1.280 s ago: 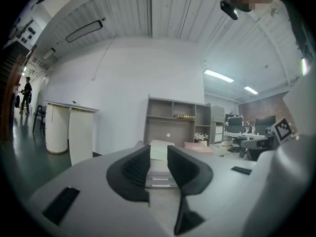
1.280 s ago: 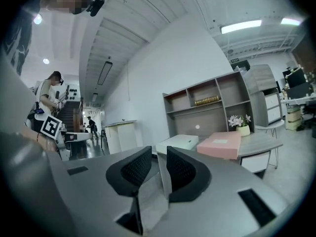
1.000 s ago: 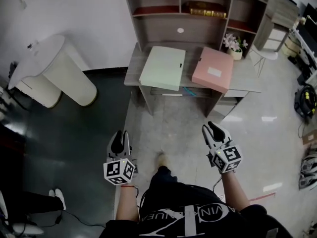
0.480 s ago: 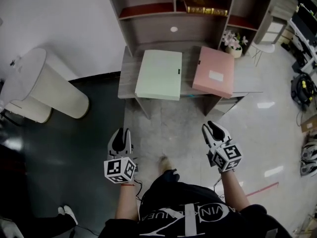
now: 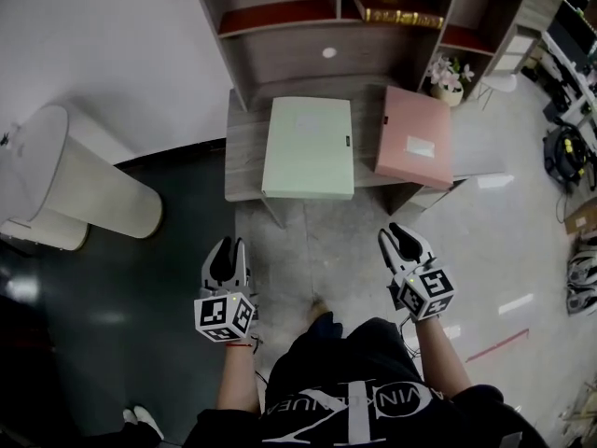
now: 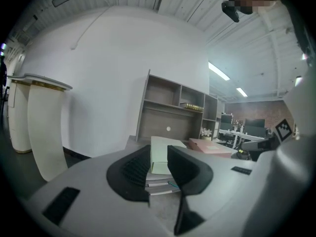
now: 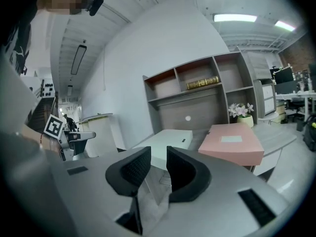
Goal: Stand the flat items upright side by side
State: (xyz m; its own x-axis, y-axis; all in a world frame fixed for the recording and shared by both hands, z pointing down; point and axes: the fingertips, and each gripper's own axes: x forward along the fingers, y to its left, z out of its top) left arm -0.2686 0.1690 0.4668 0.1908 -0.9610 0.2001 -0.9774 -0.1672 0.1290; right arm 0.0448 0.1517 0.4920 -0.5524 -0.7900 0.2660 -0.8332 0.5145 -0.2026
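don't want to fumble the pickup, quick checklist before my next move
1. Left gripper empty, fingers slightly apart: ok.
2. Right gripper empty, fingers slightly apart: ok.
3. Green box flat on the desk, nothing on top: ok.
4. Pink box flat, apart from the green box: ok.
5. Grippers at the boxes: not ok, both short of the desk.
6. Finger gap wide enough for a box: cannot tell, looks narrow.

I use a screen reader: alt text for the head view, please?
A person, seen from above, holds a left gripper and right gripper, jaws slightly apart and empty, short of a desk where a pale green box file and a pink box file lie flat.
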